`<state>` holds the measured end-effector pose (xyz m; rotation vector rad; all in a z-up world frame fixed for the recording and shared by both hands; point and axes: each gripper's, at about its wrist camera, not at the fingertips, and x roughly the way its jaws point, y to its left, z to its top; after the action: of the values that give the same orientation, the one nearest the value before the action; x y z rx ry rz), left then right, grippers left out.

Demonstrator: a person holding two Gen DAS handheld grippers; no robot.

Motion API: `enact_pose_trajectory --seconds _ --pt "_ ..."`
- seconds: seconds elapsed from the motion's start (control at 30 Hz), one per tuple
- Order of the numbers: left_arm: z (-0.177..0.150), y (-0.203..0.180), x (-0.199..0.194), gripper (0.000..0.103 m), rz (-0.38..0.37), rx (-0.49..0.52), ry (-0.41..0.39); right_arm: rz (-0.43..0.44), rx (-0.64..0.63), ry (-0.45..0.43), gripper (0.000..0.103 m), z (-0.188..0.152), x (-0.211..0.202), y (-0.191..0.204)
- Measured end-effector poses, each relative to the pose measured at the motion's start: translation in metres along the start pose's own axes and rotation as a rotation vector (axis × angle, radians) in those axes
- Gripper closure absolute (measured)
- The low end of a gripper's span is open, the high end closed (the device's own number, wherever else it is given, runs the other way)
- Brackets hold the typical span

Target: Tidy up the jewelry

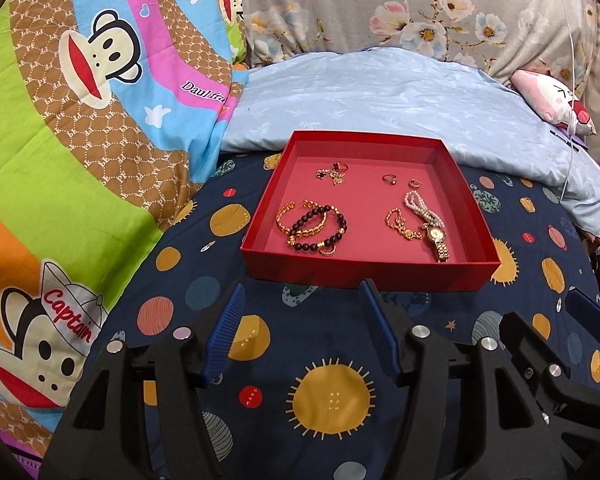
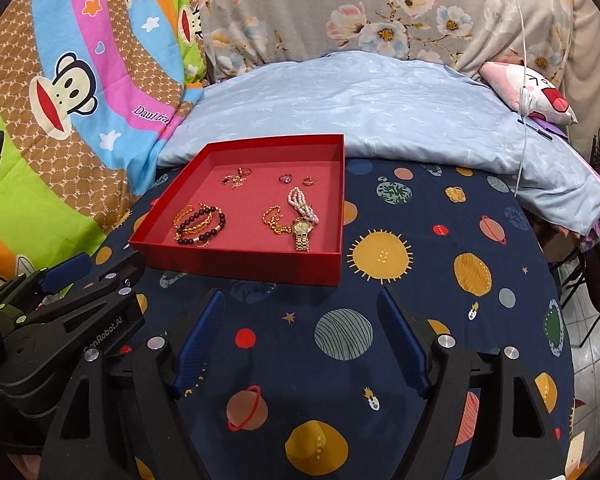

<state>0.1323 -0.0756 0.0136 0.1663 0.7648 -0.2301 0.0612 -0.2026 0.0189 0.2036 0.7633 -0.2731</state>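
A shallow red tray (image 1: pixel 364 270) (image 2: pixel 236 266) lies on a navy planet-print cloth. In it lie a dark bead bracelet (image 1: pixel 320 226) (image 2: pixel 202 222) over gold bangles (image 1: pixel 296 220), a gold chain (image 1: pixel 400 226) (image 2: pixel 274 220), a pearl bracelet (image 1: pixel 420 208) (image 2: pixel 302 206), a gold watch (image 1: pixel 438 242) (image 2: pixel 302 234), small rings (image 1: pixel 390 179) (image 2: pixel 286 178) and a small gold cluster (image 1: pixel 334 174) (image 2: pixel 236 178). My left gripper (image 1: pixel 302 292) is open and empty just in front of the tray. My right gripper (image 2: pixel 300 300) is open and empty, in front of the tray's right corner.
A pale blue pillow (image 1: pixel 380 96) (image 2: pixel 360 108) lies behind the tray. A monkey-print quilt (image 1: pixel 80 140) rises at the left. A pink plush toy (image 2: pixel 532 92) and a white cable (image 2: pixel 522 120) are at the back right. The cloth's edge drops off at the right (image 2: pixel 568 320).
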Motion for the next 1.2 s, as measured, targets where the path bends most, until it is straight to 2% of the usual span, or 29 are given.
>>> enact_pose_trajectory --seconds 0.5,0.9,1.2 --pt "-0.014 0.005 0.004 0.035 0.034 -0.006 0.015 -0.038 -0.009 0.001 0.026 -0.011 0.003 0.004" --pt "-0.015 0.004 0.003 0.035 0.042 0.004 0.012 -0.041 0.000 0.006 0.026 -0.012 0.005 0.007" --pt "-0.015 0.003 0.001 0.029 0.050 0.007 0.009 -0.050 -0.002 -0.002 0.026 -0.014 0.006 0.006"
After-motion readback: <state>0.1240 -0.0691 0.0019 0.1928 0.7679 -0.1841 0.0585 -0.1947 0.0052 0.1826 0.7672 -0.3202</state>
